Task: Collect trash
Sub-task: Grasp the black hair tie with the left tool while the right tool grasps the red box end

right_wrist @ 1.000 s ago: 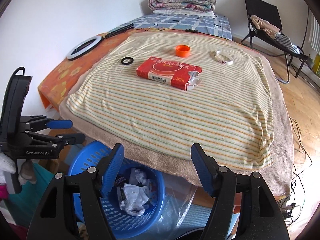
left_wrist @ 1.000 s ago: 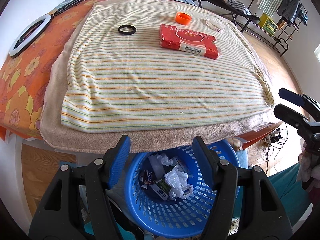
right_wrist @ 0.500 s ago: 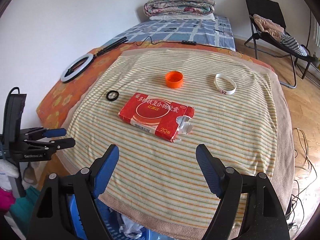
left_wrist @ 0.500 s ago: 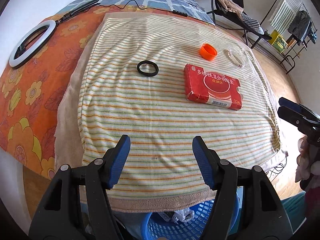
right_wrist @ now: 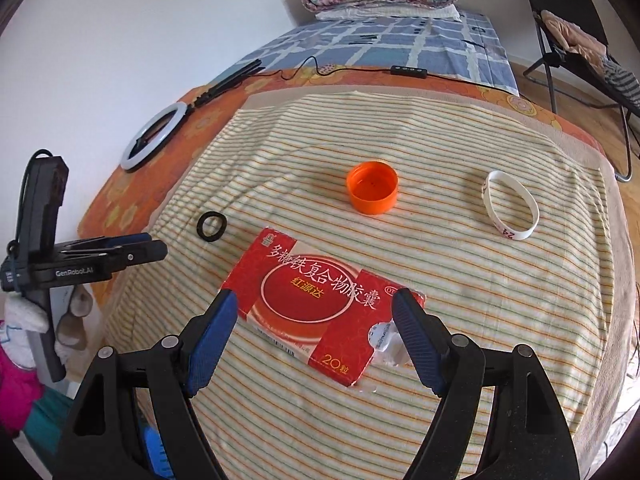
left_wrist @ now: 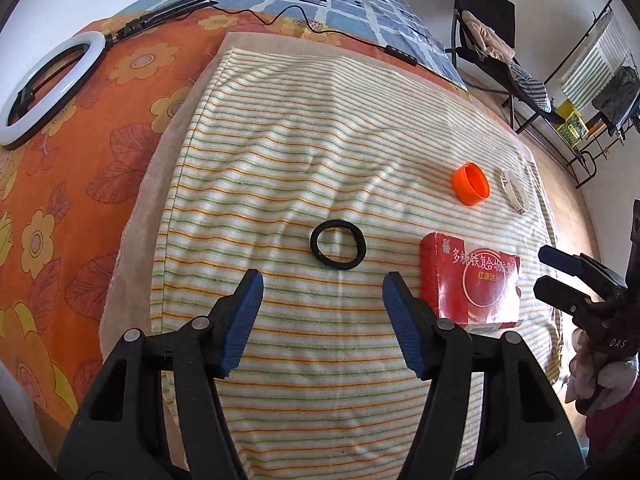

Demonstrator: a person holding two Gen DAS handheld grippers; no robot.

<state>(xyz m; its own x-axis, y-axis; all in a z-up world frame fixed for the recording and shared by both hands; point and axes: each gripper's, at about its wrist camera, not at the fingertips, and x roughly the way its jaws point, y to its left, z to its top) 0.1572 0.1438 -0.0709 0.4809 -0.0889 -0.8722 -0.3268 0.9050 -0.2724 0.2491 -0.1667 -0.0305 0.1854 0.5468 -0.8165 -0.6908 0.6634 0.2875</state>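
**Four loose items on the striped towel, both grippers spread above them**

Four small things lie on the striped towel point(right_wrist: 460, 288). Largest is a flat red box point(right_wrist: 320, 304) printed with white and yellow Chinese characters and a white ring; its lower right end is torn open and a crumpled white blister strip sticks out there. Above it in the right wrist view sits an orange cap point(right_wrist: 372, 192), hollow side up. To the cap's right lies a white wristband point(right_wrist: 512, 208) with red marks, and at centre left a black ring point(right_wrist: 212, 226) lies flat.

In the right wrist view the right gripper point(right_wrist: 316, 312) stands with its jaws wide apart; the red box fills the space seen between the blue pads, nearer the lower middle of the frame, and neither pad presses on it.

In the left wrist view the left gripper point(left_wrist: 322, 296) has just been narrowing its jaws, yet they remain apart with only bare towel between them. The black ring point(left_wrist: 338, 244) lies just above the fingertips, a little right of centre. The red box point(left_wrist: 470, 284) is to the right of the right-hand finger, with the orange cap point(left_wrist: 471, 183) and white wristband point(left_wrist: 516, 194) in the right middle, further up.
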